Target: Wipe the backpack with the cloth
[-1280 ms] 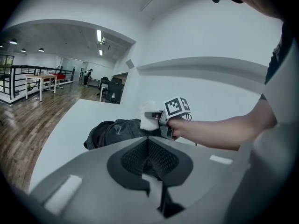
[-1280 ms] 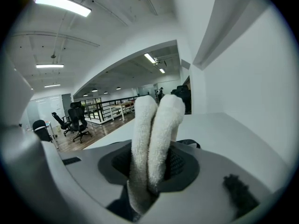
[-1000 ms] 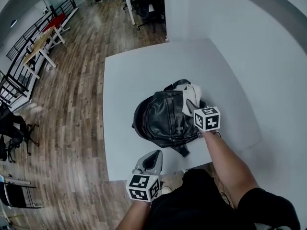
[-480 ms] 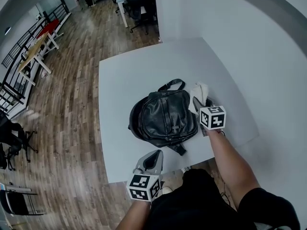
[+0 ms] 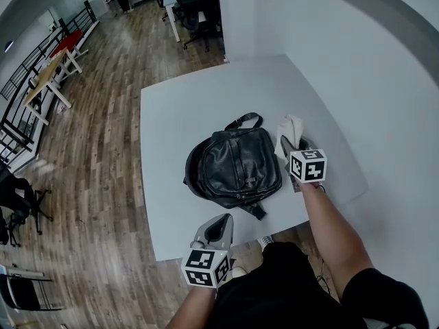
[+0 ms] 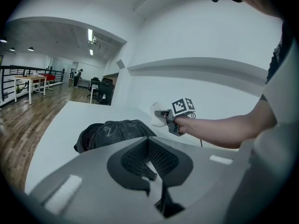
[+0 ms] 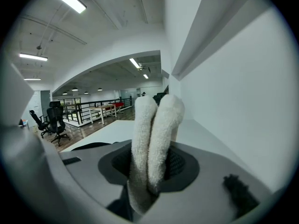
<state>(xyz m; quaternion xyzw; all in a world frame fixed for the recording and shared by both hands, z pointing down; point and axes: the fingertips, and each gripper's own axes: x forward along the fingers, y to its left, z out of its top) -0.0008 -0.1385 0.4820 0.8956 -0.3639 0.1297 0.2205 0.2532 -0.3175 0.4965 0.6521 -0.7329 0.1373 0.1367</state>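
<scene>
A black leather backpack (image 5: 233, 166) lies flat in the middle of the white table (image 5: 178, 115); the left gripper view shows the backpack (image 6: 114, 132) too. My right gripper (image 5: 288, 146) is shut on a folded white cloth (image 5: 290, 129), held just past the backpack's right side and apart from it. In the right gripper view the cloth (image 7: 154, 134) stands up between the jaws. My left gripper (image 5: 216, 230) hangs off the table's near edge, shut with nothing in it. The left gripper view shows the right gripper and the cloth (image 6: 157, 115) beyond the backpack.
A white wall (image 5: 357, 81) runs close along the table's right and far sides. Wooden floor (image 5: 89, 156) lies to the left, with office chairs (image 5: 199, 5) and desks farther off. A backpack strap (image 5: 258, 212) trails toward the table's near edge.
My right gripper has carried the cloth rightward, off the backpack's upper right corner to a spot beside it. The left gripper has stayed where it was.
</scene>
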